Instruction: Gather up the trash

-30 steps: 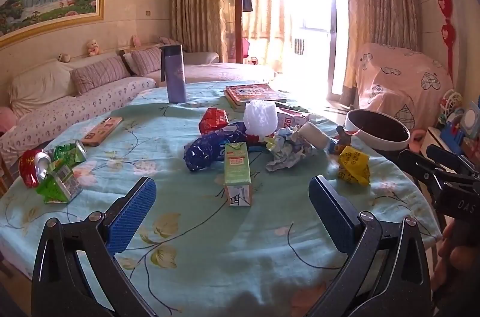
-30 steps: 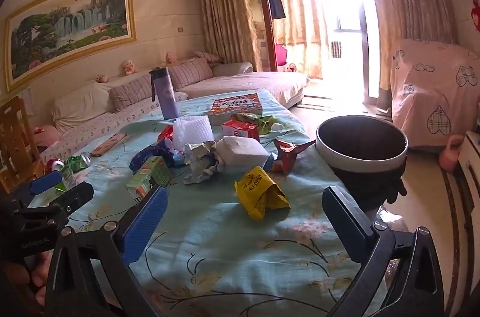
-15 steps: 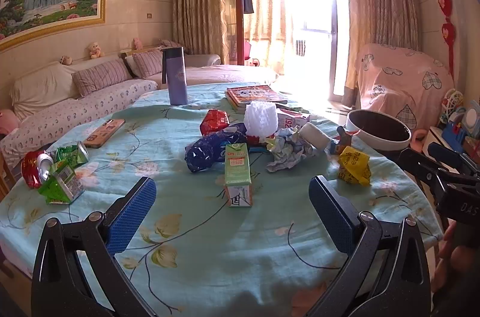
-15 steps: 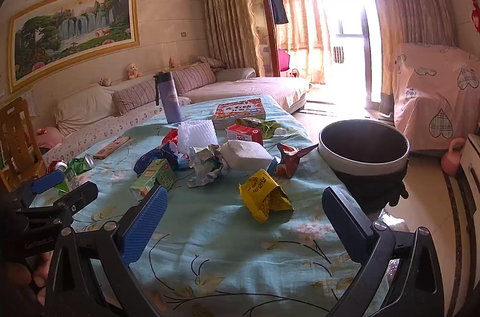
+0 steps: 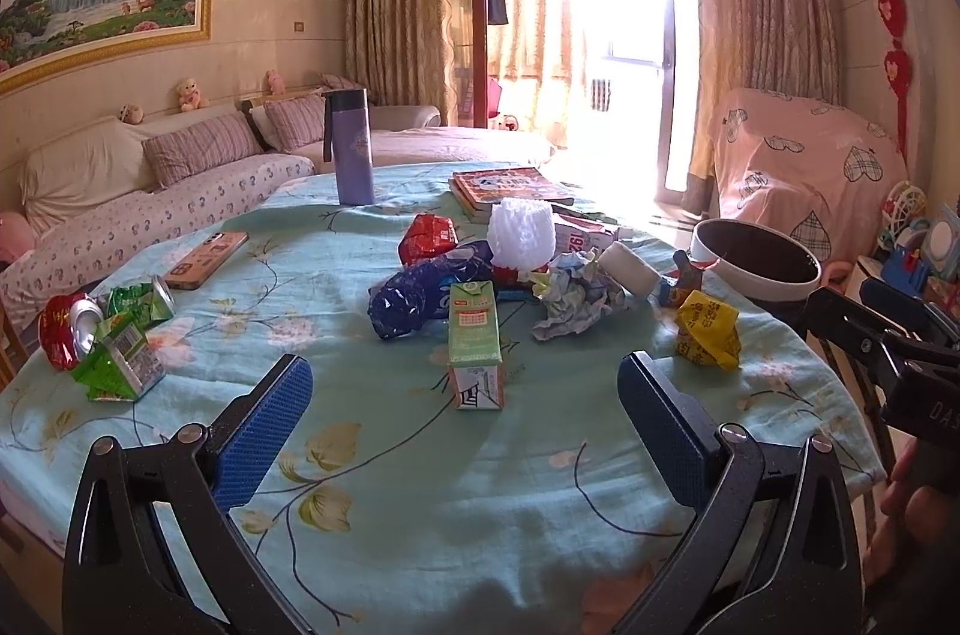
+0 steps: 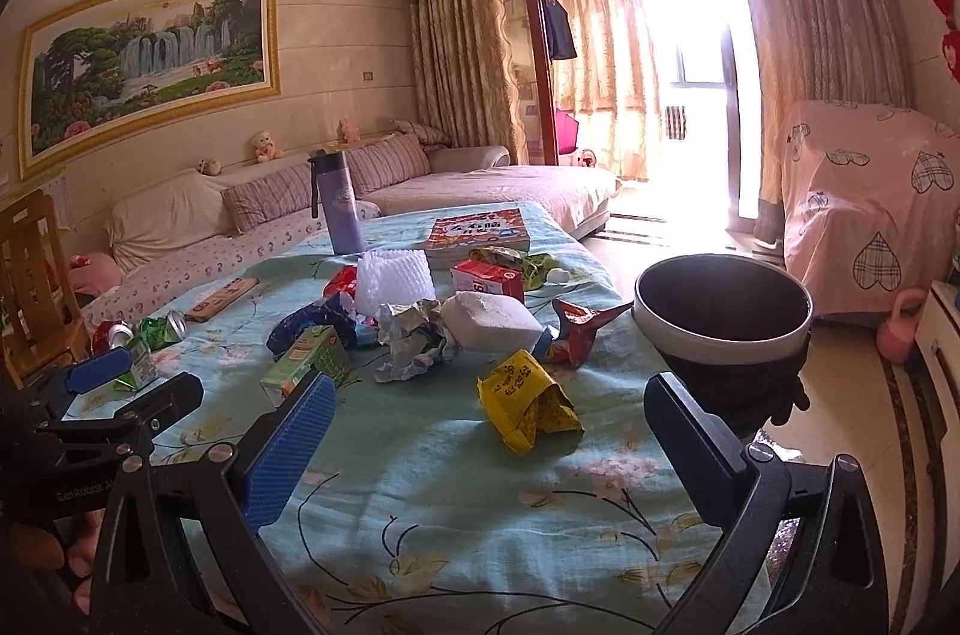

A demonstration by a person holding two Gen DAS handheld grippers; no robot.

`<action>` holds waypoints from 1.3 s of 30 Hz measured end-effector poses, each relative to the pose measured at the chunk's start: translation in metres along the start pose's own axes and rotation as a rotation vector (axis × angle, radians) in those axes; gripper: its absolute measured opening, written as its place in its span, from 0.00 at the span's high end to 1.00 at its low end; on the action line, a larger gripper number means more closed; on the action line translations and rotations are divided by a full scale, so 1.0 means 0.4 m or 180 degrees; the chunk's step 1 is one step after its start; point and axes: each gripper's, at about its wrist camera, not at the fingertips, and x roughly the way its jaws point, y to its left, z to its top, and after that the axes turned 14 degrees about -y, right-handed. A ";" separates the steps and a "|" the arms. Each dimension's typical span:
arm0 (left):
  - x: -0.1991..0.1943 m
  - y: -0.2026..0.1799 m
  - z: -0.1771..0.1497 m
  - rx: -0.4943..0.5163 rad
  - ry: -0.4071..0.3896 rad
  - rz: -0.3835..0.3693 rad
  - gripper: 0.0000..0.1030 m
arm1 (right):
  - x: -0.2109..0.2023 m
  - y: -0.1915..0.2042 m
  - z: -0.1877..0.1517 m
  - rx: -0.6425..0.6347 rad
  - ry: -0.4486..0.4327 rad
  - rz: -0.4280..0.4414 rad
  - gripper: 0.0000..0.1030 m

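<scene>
Hand-held gripper pair, left (image 5: pixel 459 416) and right (image 6: pixel 489 440), both spread wide and empty above the near edge of the table (image 5: pixel 420 503); nothing grasped yet.

Across the last second both views creep slightly toward the litter; no item shifts, so collection has not begun. Trash lies mid-table: green-and-white drink carton (image 5: pixel 474 344) lying flat, directly between the left fingers in view; crumpled yellow foil wrapper (image 6: pixel 528 404) nearest the right one; crumpled grey paper ball (image 5: pixel 573 302), blue plastic bag (image 5: pixel 420 290), crushed red and green cans (image 5: pixel 99 329) at the left edge. Round white-rimmed dark bin (image 6: pixel 723 317) stands just off the table's right side, seemingly empty. Judgement: approach phase; likely first picks are the carton (left) and wrapper (right), the bin being close to the right hand-held gripper.
</scene>
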 end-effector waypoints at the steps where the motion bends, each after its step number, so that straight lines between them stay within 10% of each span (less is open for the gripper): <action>1: -0.001 0.005 0.001 -0.0003 -0.0002 -0.0006 0.00 | 0.001 0.001 0.000 -0.0005 0.0004 0.0000 0.00; 39: 0.059 0.008 -0.022 -0.0040 0.0227 -0.0038 0.00 | 0.039 -0.033 -0.022 0.0123 0.0219 0.0068 0.01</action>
